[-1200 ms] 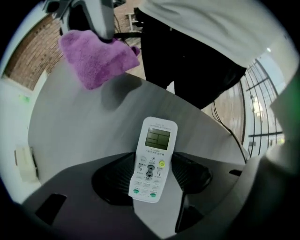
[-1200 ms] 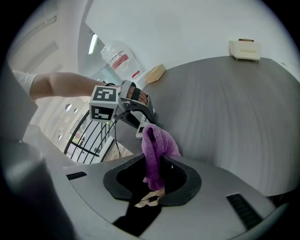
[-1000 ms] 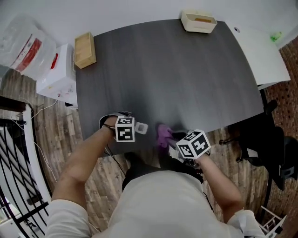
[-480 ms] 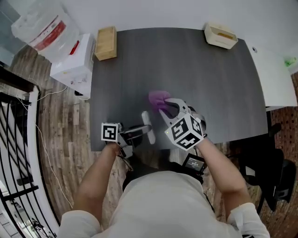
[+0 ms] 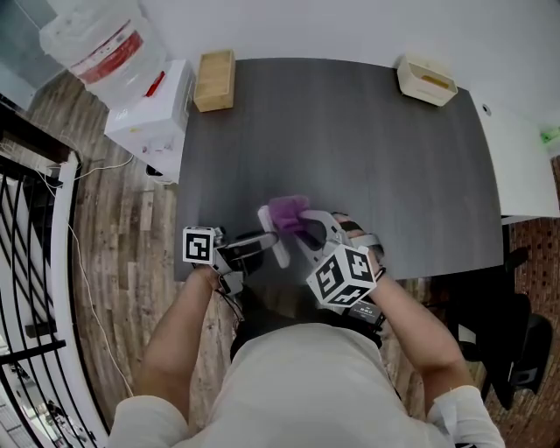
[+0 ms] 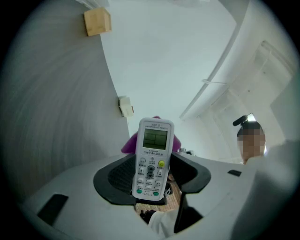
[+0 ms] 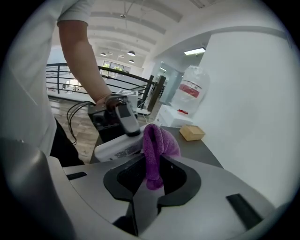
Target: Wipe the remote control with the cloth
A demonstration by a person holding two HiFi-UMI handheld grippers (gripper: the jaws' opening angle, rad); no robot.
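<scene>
Left claw (image 6: 151, 177) grips remote (image 6: 153, 147); right claw (image 7: 152, 176) pinches cloth (image 7: 157, 142), seemingly touching it; wooden box (image 5: 214, 80) well apart.

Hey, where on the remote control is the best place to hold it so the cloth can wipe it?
I'd grip the remote control across its narrow width at the button end, coming in lengthwise from that end, as the left gripper does. It is long and slim, so the screen end sticks out free for the cloth.

Dark grey table (image 5: 350, 140) on wood-plank floor (image 5: 114, 236), white wall (image 5: 306, 26) behind.
</scene>
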